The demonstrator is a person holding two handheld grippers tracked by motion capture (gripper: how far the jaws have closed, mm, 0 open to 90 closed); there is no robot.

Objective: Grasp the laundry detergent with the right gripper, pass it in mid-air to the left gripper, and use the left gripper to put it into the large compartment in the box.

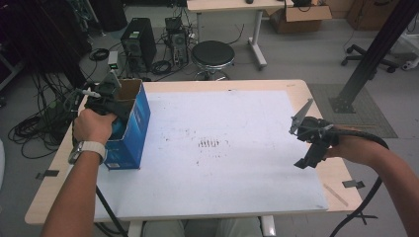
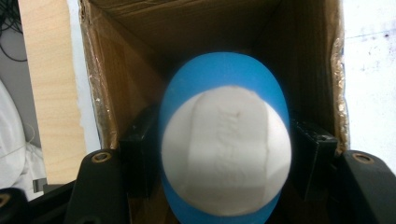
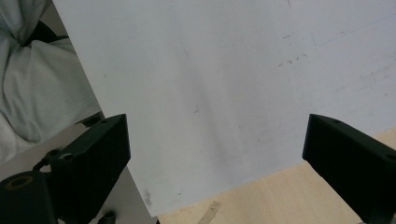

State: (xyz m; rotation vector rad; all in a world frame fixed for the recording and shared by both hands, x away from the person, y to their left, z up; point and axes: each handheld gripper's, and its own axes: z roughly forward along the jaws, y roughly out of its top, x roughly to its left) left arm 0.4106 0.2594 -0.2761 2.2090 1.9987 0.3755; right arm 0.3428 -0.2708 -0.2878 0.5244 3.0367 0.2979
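A blue cardboard box (image 1: 132, 127) stands open-topped at the table's left side. My left gripper (image 1: 112, 109) reaches down into it, shut on a blue and white ball (image 2: 224, 144). In the left gripper view the ball sits squeezed between the two black jaws, with the box's brown inner walls (image 2: 121, 70) all around. Over the table's right edge my right gripper (image 1: 310, 148) hangs open with nothing between its jaws. The right gripper view looks down on the white sheet (image 3: 224, 84) and the table's wooden edge (image 3: 280, 196).
A white sheet (image 1: 217, 148) covers most of the wooden table (image 1: 296, 89), with dark smudges (image 1: 210, 144) at its middle. Behind the table stand a black stool (image 1: 212, 55), computer towers (image 1: 138, 42) and tangled cables (image 1: 34, 128) on the floor. A black post (image 1: 375, 49) rises at right.
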